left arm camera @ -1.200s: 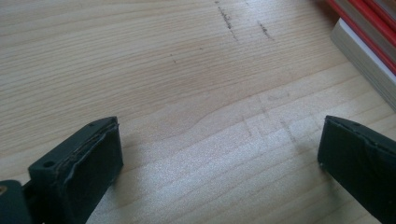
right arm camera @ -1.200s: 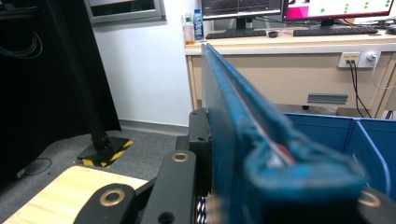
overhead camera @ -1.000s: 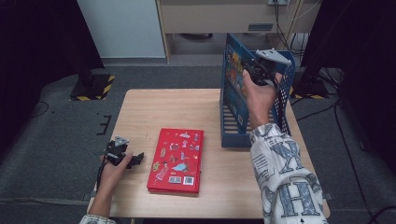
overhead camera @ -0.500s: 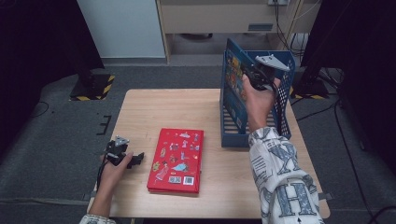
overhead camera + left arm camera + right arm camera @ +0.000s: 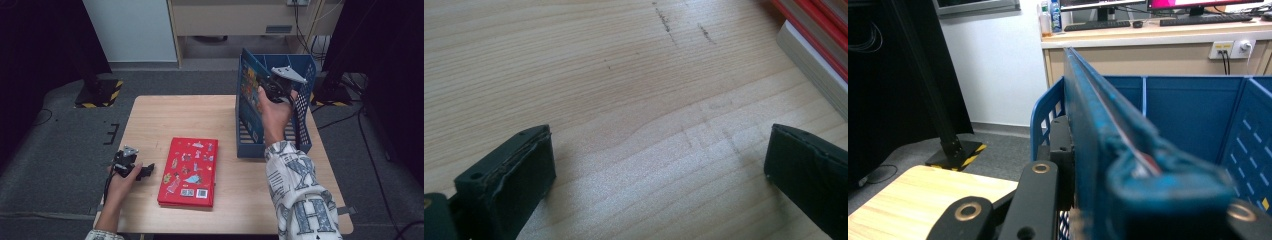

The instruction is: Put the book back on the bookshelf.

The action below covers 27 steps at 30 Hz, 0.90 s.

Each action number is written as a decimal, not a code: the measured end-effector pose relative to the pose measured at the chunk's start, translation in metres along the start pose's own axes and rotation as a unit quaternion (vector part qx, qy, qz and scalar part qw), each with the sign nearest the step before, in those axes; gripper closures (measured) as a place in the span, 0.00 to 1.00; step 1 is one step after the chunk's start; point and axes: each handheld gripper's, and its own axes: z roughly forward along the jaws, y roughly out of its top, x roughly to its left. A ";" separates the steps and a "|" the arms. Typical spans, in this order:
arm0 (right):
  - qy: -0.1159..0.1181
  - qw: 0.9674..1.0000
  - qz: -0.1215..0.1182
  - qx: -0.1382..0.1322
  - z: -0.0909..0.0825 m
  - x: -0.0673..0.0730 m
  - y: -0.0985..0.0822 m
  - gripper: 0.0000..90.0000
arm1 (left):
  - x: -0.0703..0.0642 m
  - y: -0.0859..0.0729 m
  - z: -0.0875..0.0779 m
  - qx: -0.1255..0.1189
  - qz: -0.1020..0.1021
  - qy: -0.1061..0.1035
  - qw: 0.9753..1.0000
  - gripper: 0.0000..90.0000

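Note:
A blue picture book (image 5: 249, 82) stands upright in the left slot of a blue file rack (image 5: 305, 125) at the table's right side. My right gripper (image 5: 272, 90) is shut on the book's top edge. In the right gripper view the blue book (image 5: 1108, 130) runs edge-on between the jaws, with the rack's walls (image 5: 1183, 105) behind it. A red book (image 5: 189, 171) lies flat near the table's front. My left gripper (image 5: 145, 171) rests just left of it, open with bare wood between its jaws (image 5: 659, 165). The red book's corner (image 5: 819, 30) shows at the top right.
The wooden table (image 5: 200, 120) has bare room across its middle and back left. A black stand with a yellow-striped base (image 5: 97, 92) sits on the floor beyond the left corner. Cabinets and a desk stand behind the rack.
My right hand has sunk a little, lowering the blue book deeper into the rack. The left hand and the red book have stayed put.

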 end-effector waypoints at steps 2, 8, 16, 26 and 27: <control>0.000 1.000 0.001 0.002 0.000 0.000 -0.002 0.91 | 0.000 0.000 0.000 0.000 0.000 0.000 1.000 0.00; 0.004 1.000 -0.002 0.008 -0.004 0.000 -0.009 0.90 | 0.000 0.000 0.000 -0.001 0.001 -0.001 1.000 0.00; 0.003 0.999 -0.017 0.037 -0.016 0.004 -0.011 0.90 | -0.001 0.000 0.000 -0.001 0.002 -0.003 1.000 0.00; 0.011 0.998 -0.014 0.063 -0.025 0.003 -0.011 0.88 | -0.002 0.000 0.000 -0.001 0.004 -0.004 1.000 0.00; 0.012 0.998 -0.016 0.064 -0.025 0.004 -0.011 0.88 | -0.002 0.000 0.000 -0.001 0.005 -0.004 1.000 0.00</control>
